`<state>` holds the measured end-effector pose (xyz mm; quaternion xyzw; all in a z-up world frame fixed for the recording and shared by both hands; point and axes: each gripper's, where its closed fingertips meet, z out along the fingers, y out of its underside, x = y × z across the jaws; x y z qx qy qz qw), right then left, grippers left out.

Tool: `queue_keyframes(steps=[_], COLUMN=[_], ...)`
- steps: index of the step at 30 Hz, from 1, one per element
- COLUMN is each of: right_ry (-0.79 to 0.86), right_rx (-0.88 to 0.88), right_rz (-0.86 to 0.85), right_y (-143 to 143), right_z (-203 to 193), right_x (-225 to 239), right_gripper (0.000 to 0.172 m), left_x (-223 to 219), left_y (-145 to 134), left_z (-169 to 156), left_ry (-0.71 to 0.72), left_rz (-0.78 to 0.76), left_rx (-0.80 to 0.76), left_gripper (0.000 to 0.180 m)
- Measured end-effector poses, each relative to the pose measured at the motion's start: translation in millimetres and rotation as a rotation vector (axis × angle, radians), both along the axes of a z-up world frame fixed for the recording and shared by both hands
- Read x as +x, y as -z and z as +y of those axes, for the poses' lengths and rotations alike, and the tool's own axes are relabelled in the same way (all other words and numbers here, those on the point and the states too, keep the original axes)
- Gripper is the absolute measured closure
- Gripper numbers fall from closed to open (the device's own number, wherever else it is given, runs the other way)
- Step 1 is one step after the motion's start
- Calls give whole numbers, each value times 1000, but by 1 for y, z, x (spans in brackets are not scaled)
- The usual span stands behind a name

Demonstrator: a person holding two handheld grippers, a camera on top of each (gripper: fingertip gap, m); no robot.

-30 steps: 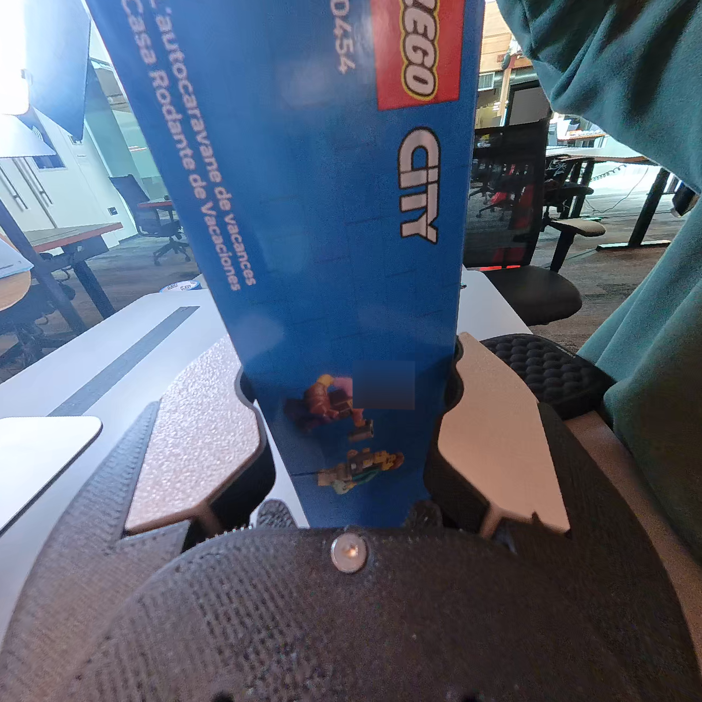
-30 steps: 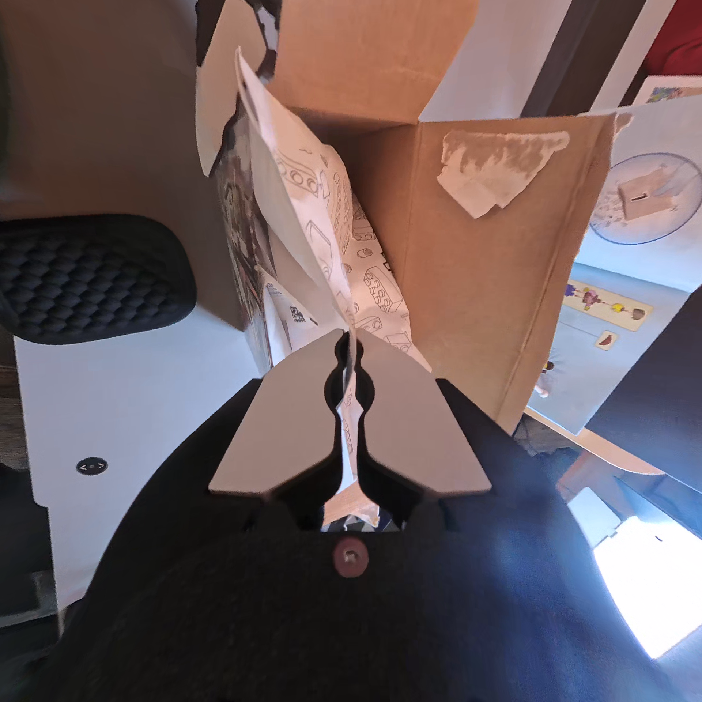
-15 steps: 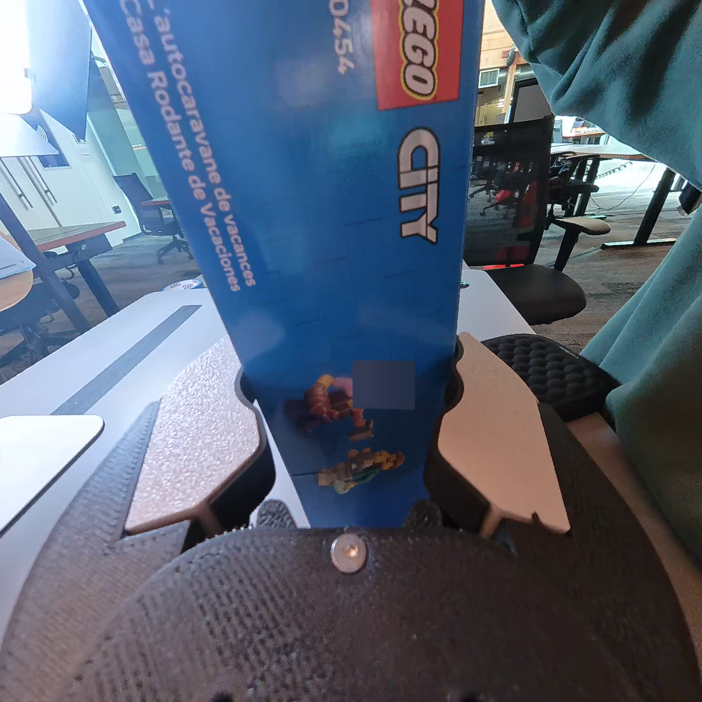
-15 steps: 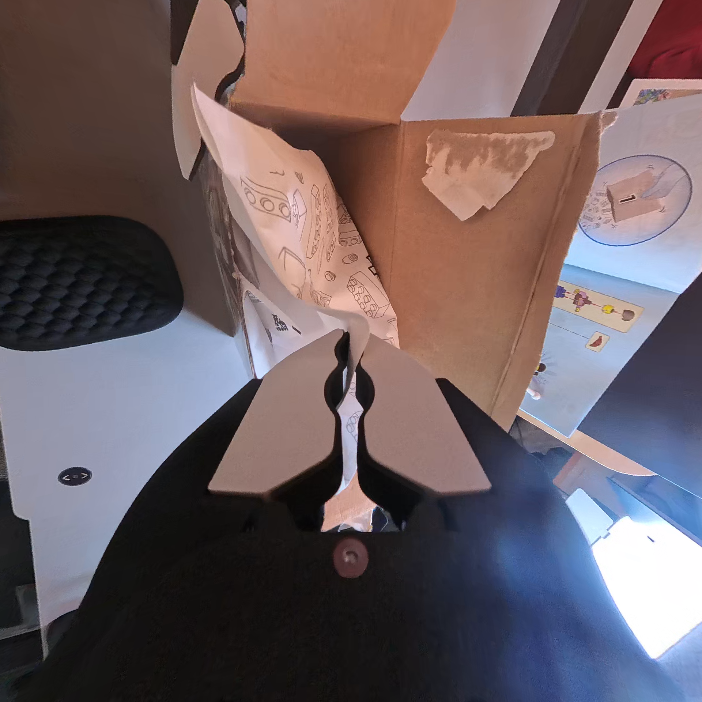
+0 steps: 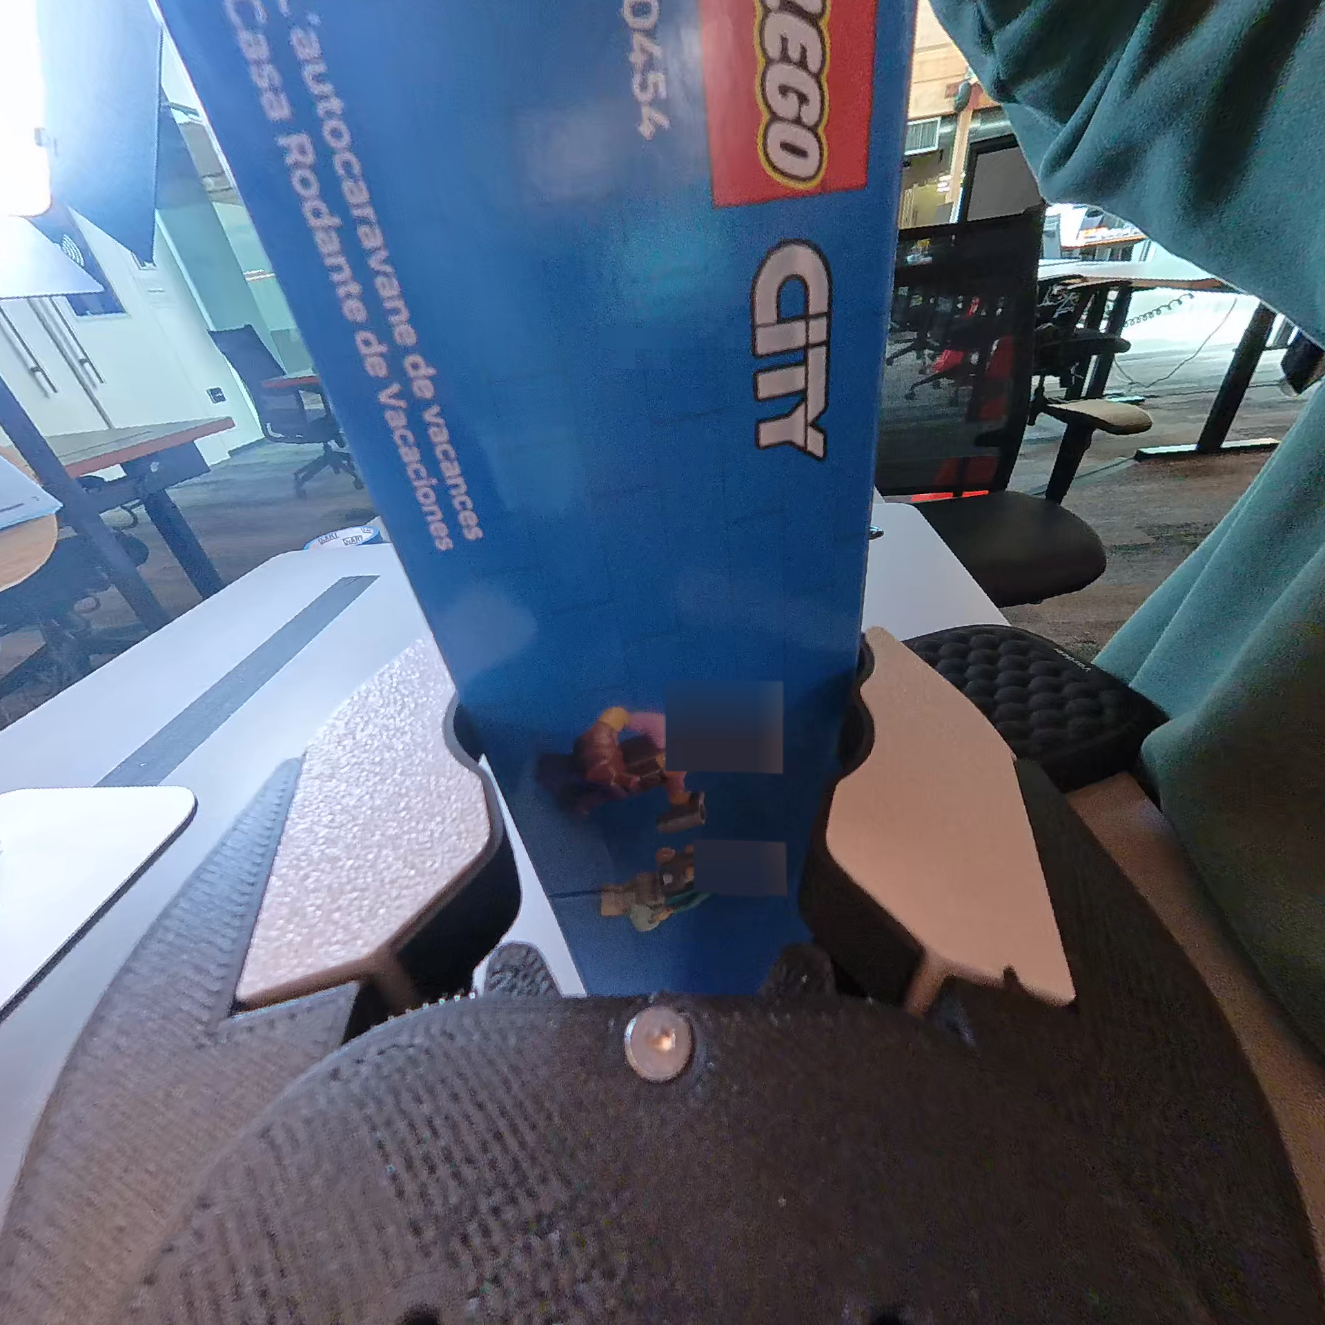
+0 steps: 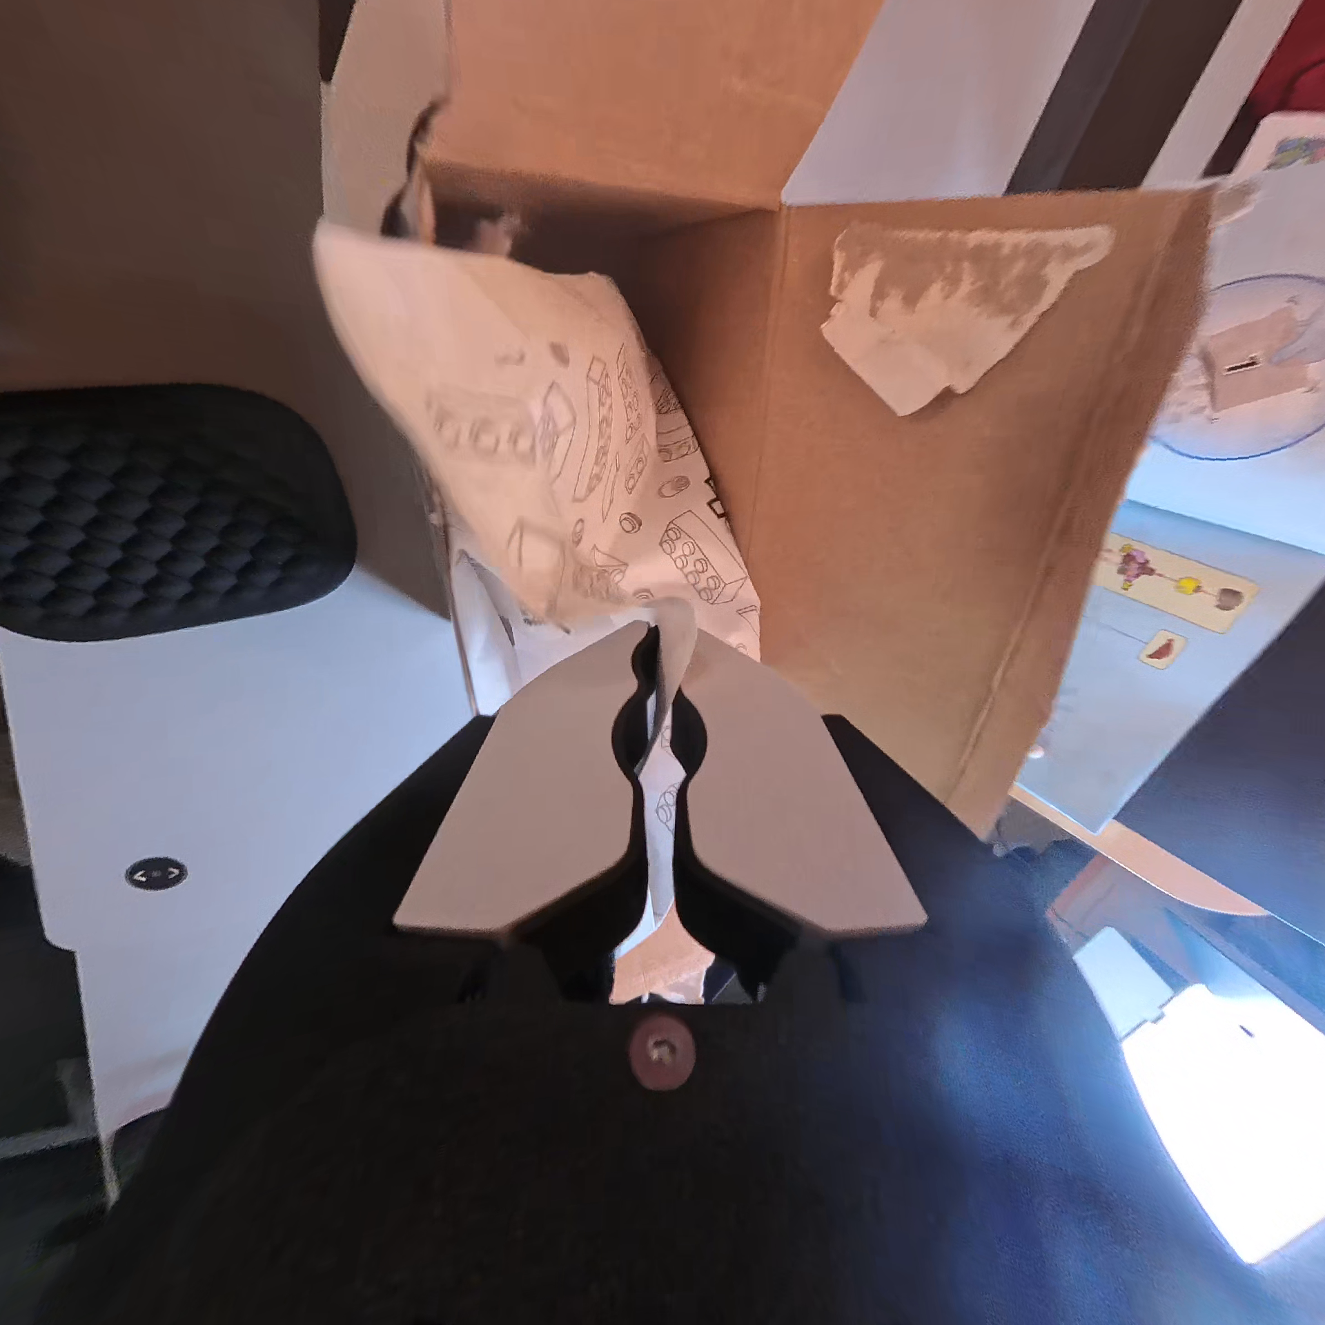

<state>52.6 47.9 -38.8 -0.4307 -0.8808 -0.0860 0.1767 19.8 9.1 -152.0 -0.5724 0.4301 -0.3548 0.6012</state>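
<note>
Clearly, two grippers work one toy box: one clamps its blue side, the other pinches a paper bag at its open end.

Left gripper (image 5: 656, 688) has its jaws spread wide and pressed on both edges of the glossy blue cardboard box (image 5: 609, 430), which fills the centre and top of the left wrist view, printed with a red logo patch and small toy figures. Behind it lie a white table (image 5: 215, 645), office chairs and a teal sleeve (image 5: 1183, 179) at upper right. Right gripper (image 6: 663, 645) has its jaws pressed together on a thin white paper bag (image 6: 573, 430) printed with brick outlines, crumpled, rising from the box's raw brown interior (image 6: 896, 538) in mid-frame. A black honeycomb-textured pad (image 6: 143, 502) sits at left.
</note>
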Motion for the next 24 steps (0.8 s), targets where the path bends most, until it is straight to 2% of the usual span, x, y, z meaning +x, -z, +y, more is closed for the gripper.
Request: queue_keyframes(steps=[3, 6, 8, 10, 14, 19, 24], right_ry=[5, -7, -10, -22, -29, -19, -47], right_rx=[14, 23, 12, -15, -59, -51, -52], right_rz=[-44, 21, 67, 97, 92, 29, 133], right_y=[13, -3, -13, -17, -7, 10, -22], right_z=[5, 3, 2, -3, -6, 1, -5], right_x=[1, -5, -8, -9, -11, -8, -15], right_gripper=[172, 169, 159, 156, 172, 172, 172], left_x=[0, 0, 0, 1, 1, 4, -1], left_y=[0, 0, -1, 0, 0, 0, 1], left_z=[1, 2, 2, 1, 1, -1, 4], left_ry=[-3, -7, -4, -3, -4, -1, -27], left_rz=[2, -9, -14, -9, -8, 7, 35], left_rx=[-3, -6, -3, 1, -6, 2, -8], left_gripper=[81, 81, 81, 81, 81, 81, 80])
